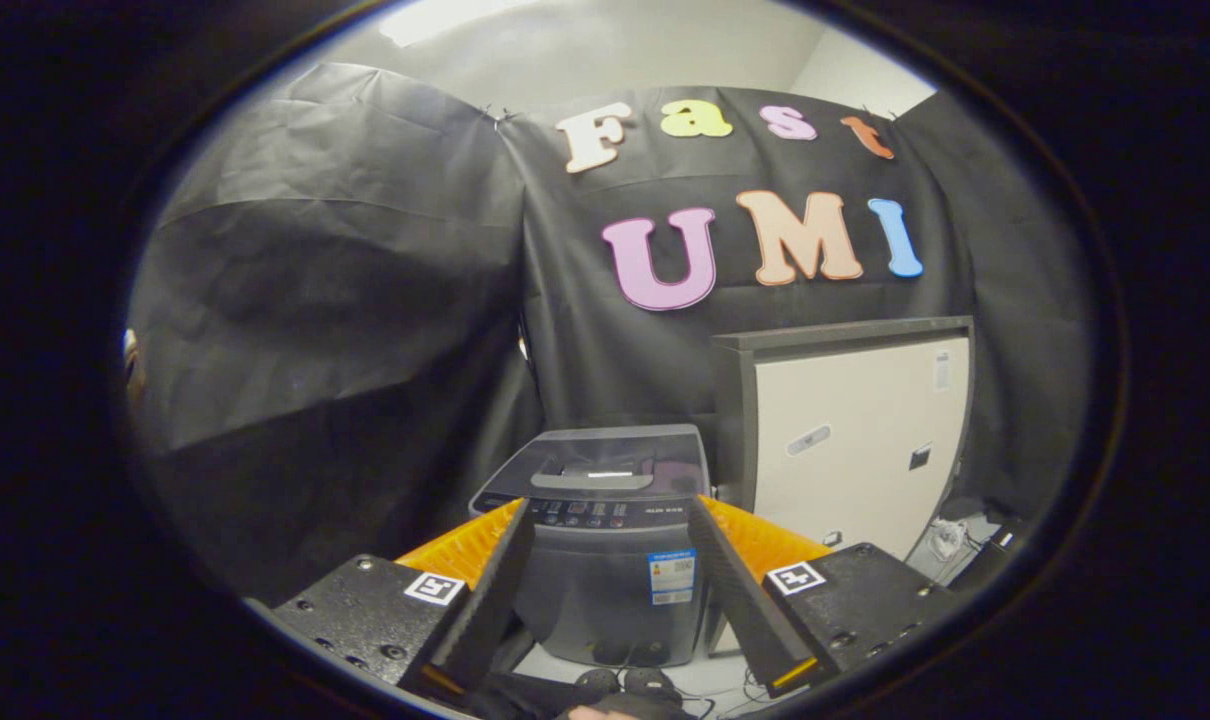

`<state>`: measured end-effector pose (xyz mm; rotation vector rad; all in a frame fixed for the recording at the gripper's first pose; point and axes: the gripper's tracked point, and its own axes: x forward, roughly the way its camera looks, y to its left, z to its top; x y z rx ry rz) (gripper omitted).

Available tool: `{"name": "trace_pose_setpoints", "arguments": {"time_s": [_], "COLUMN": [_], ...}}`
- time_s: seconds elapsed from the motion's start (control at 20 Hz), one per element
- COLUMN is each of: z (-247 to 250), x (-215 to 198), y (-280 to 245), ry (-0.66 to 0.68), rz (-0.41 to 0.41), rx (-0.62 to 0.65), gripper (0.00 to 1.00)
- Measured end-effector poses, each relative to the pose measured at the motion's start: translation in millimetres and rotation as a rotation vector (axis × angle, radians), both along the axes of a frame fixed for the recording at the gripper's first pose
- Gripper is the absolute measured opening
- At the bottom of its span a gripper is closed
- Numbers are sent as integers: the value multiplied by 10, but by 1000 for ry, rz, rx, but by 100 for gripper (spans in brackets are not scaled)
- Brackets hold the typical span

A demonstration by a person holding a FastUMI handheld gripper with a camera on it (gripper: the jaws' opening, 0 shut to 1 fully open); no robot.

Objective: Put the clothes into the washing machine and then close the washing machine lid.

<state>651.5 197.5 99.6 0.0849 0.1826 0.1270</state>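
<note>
A small grey top-loading washing machine (605, 560) stands on the floor straight ahead, beyond my fingers. Its dark glass lid (605, 462) lies flat and shut over the tub, with the control strip along its front. My gripper (610, 515) is held above and in front of the machine, its two fingers spread wide apart with nothing between them; the machine's front shows through the gap. No clothes show on or around the machine.
A cream cabinet (855, 440) with a dark top stands just right of the washer, close against it. Black cloth walls close in behind and on the left. Cables and small dark objects (630, 685) lie on the pale floor at the machine's foot.
</note>
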Motion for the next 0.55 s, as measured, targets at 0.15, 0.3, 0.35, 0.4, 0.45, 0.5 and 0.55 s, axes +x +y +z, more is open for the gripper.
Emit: {"name": "trace_pose_setpoints", "arguments": {"time_s": [0.15, 0.3, 0.35, 0.4, 0.45, 0.5, 0.55], "z": [57, 47, 40, 41, 33, 7, 21], "x": [20, -23, -66, -107, -131, -175, -199], "y": [-36, -135, -188, -219, -213, -252, -281], "ry": [-35, -50, -49, -54, -52, -50, -61], "rz": [-35, -77, -87, -98, -96, -108, -122], "rx": [26, -2, -5, -4, -4, -7, -4], "gripper": [94, 94, 94, 94, 94, 94, 94]}}
